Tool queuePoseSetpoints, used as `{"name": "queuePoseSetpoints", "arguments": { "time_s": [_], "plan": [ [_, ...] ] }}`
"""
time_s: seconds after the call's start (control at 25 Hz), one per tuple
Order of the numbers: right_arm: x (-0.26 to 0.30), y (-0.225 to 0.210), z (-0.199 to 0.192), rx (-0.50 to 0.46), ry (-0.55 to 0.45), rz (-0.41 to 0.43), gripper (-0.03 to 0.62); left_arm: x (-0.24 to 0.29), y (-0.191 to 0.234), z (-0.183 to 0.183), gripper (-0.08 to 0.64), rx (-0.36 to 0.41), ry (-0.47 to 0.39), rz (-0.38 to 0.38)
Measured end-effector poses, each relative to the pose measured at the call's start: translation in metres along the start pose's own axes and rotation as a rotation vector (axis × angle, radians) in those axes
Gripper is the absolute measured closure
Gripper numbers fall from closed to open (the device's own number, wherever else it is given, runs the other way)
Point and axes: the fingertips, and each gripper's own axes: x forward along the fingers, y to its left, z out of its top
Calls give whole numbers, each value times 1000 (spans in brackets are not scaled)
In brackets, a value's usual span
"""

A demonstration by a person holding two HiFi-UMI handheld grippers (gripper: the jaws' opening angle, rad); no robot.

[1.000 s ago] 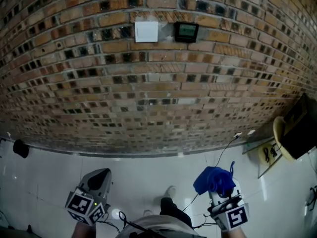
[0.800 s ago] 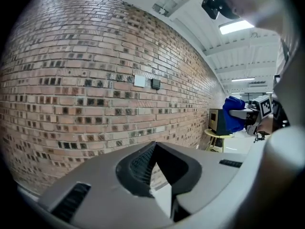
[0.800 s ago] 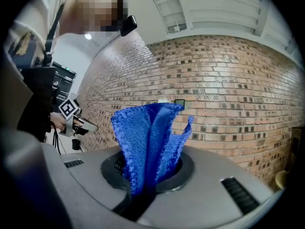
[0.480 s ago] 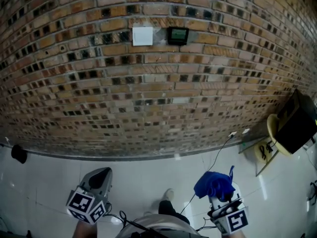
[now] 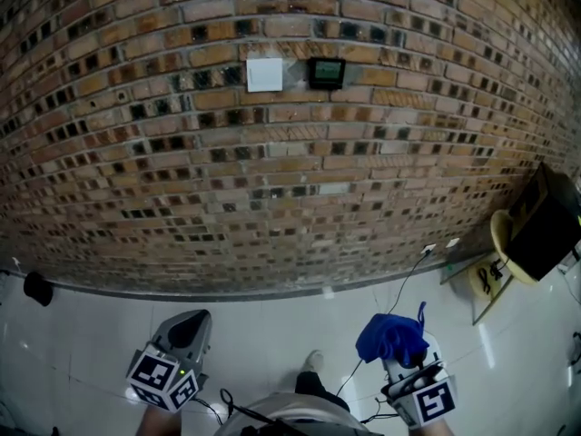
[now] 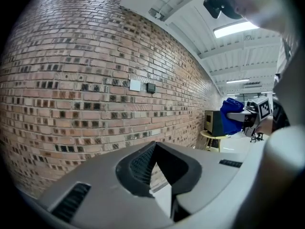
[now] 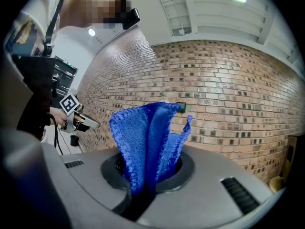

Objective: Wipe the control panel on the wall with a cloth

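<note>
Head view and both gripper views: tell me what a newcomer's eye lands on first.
The bright blue cloth pinched in the right gripper stands out most, low at the head view's right. Ahead, a brick wall fills the scene, with a white plate and the small dark control panel side by side high up. The left gripper holds nothing.

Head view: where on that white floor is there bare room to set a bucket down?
The white tiled floor lies bare between the brick wall and the left gripper, centre and left. The right side is crowded: a black cable, a yellow round stool and a black box.
</note>
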Motion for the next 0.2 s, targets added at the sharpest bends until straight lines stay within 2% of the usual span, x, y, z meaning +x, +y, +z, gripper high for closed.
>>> {"name": "queuePoseSetpoints", "arguments": {
  "time_s": [0.2],
  "plan": [
    [5,14,-5,-20,-17,30,506,-11,3,-16,559,-17,-3,15]
  ]
}}
